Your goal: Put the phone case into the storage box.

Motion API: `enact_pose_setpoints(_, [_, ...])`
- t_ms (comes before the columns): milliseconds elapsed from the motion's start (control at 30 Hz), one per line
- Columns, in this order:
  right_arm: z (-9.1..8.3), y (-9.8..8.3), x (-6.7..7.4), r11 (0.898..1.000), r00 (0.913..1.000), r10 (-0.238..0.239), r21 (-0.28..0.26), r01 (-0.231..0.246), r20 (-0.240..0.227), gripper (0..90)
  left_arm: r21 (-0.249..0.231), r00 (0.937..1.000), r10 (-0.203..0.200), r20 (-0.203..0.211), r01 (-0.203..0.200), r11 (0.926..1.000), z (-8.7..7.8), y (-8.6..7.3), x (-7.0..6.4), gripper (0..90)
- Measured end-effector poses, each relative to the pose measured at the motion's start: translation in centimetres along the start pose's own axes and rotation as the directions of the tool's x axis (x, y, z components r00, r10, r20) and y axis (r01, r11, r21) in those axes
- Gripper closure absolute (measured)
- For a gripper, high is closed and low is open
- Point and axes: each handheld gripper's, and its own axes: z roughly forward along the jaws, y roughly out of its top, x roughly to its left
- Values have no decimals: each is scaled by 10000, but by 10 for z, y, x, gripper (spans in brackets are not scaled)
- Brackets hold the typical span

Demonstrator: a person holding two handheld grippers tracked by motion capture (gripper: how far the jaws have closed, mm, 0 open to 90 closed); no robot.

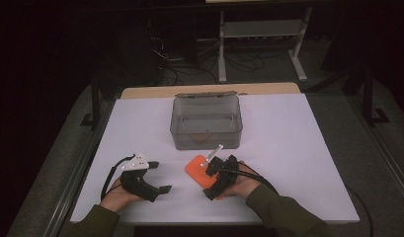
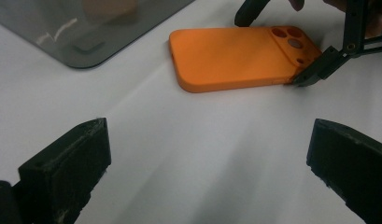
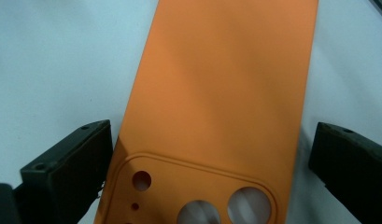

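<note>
On the white counter (image 1: 288, 148), before the clear grey plastic box (image 1: 206, 122), the flat orange silicone phone case (image 1: 199, 170) lies lengthwise between the wide-open right tongs (image 1: 213, 185), straddling its camera end ungripped, while the left tongs (image 1: 157, 177) wait apart, open and empty.

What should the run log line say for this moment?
right gripper: open, jaws either side of orange phone case, camera end | left gripper: open, apart from case | case: flat on white table | grey bin: behind

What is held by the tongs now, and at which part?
Nothing is held. The right tongs stand open around the camera end of the orange phone case, lying flat. The left tongs are open and empty.
</note>
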Motion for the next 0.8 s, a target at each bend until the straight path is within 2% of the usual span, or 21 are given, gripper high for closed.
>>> enact_pose_setpoints(333, [-1,-1,1,9998,9997,209,5,-209,147,0,-16,10000,15,-20,-15,10000,-1,0,0,0])
enact_pose_setpoints(533, [-1,-4,2,9993,9993,331,-200,-328,155,11,-10,10000,2,-9,-2,10000,0,0,0,0])
enact_pose_setpoints(800, [-2,-5,3,9993,9993,282,-260,-276,241,11,8,10000,17,5,-17,10000,0,0,-1,0])
